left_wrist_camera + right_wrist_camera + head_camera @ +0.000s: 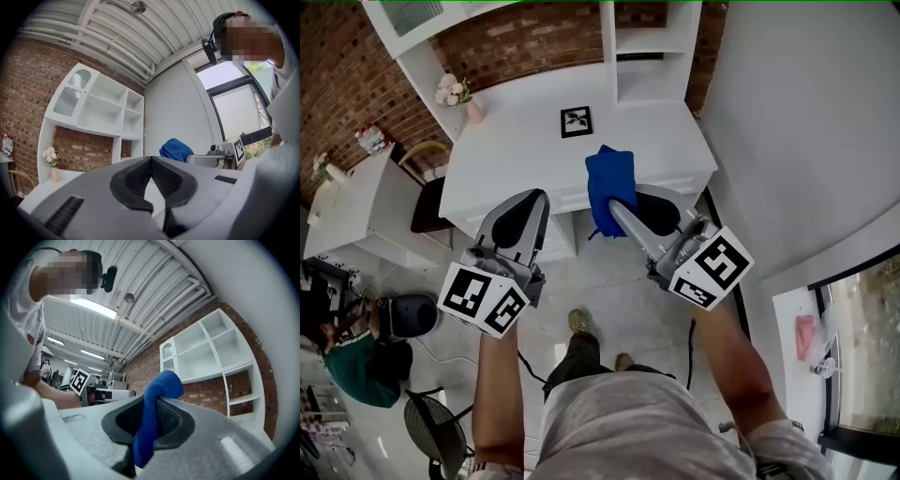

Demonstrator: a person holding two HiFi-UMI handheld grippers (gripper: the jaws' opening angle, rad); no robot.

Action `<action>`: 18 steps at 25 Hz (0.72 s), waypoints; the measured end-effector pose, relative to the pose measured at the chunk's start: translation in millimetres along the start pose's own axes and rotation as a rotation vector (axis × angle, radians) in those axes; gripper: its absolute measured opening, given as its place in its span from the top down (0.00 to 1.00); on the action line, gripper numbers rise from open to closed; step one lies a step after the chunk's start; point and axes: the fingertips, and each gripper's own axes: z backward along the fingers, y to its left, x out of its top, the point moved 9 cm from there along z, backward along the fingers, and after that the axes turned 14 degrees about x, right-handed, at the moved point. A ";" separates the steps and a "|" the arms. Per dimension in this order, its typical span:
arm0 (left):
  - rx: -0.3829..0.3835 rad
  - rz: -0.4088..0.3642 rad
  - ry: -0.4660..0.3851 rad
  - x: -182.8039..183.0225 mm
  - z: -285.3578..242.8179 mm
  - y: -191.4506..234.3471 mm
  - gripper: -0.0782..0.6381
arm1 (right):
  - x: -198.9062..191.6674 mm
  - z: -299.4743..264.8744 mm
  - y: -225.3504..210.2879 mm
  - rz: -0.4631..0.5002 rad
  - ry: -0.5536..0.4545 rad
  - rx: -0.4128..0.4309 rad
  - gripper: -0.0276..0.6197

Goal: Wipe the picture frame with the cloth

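Between the jaws of the right gripper [615,208], the cloth [149,427] is pinched; left gripper [151,160] clenched, empty.

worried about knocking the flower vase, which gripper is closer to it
Left. The left gripper hovers below-right of the flower vase in the head view; the right gripper, holding the blue cloth, is farther right.

wall [534,37]: red brick | desk [516,150]: white | shelves [101,110]: white | floor [609,291]: pale | ceiling [154,33]: ribbed metal | window [236,110]: bright
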 end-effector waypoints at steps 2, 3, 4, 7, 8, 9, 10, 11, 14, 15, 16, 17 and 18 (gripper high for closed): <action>0.000 0.000 -0.008 -1.2 -10.6 8.5 0.89 | -2.2 -5.3 -10.1 0.004 0.004 -0.005 0.88; 0.002 0.001 -0.012 -2.1 -16.7 13.7 0.89 | -3.9 -8.6 -15.5 0.006 0.007 -0.006 0.88; 0.002 0.003 -0.016 -3.1 -23.4 19.4 0.89 | -6.0 -12.5 -21.3 0.008 0.012 -0.008 0.88; -0.008 0.005 -0.026 -6.7 -47.2 40.8 0.89 | -12.5 -28.6 -42.5 0.013 0.027 -0.021 0.88; -0.012 0.005 -0.027 -7.7 -56.1 49.7 0.89 | -14.4 -35.9 -50.8 0.014 0.031 -0.028 0.88; -0.016 0.005 -0.028 -8.7 -65.4 59.7 0.89 | -16.4 -44.0 -59.4 0.014 0.036 -0.035 0.88; -0.020 0.007 -0.027 -9.8 -74.9 70.4 0.89 | -19.0 -52.8 -68.1 0.013 0.043 -0.041 0.88; -0.025 0.010 -0.025 -11.4 -84.5 81.8 0.89 | -22.2 -62.1 -76.8 0.011 0.051 -0.047 0.88; -0.040 0.029 -0.013 -18.5 -113.8 117.0 0.89 | -33.3 -89.1 -103.8 0.004 0.076 -0.070 0.88; -0.046 0.034 -0.008 -21.0 -123.8 128.7 0.89 | -36.6 -97.5 -113.2 0.001 0.082 -0.081 0.88; -0.052 0.038 -0.002 -23.4 -133.5 140.2 0.89 | -39.8 -105.6 -122.6 -0.002 0.088 -0.093 0.88; -0.058 0.043 0.002 -25.8 -142.8 151.4 0.89 | -43.2 -113.3 -131.8 -0.004 0.095 -0.104 0.88; -0.063 0.049 0.006 -28.3 -151.6 162.3 0.89 | -46.8 -120.8 -140.7 -0.007 0.101 -0.116 0.88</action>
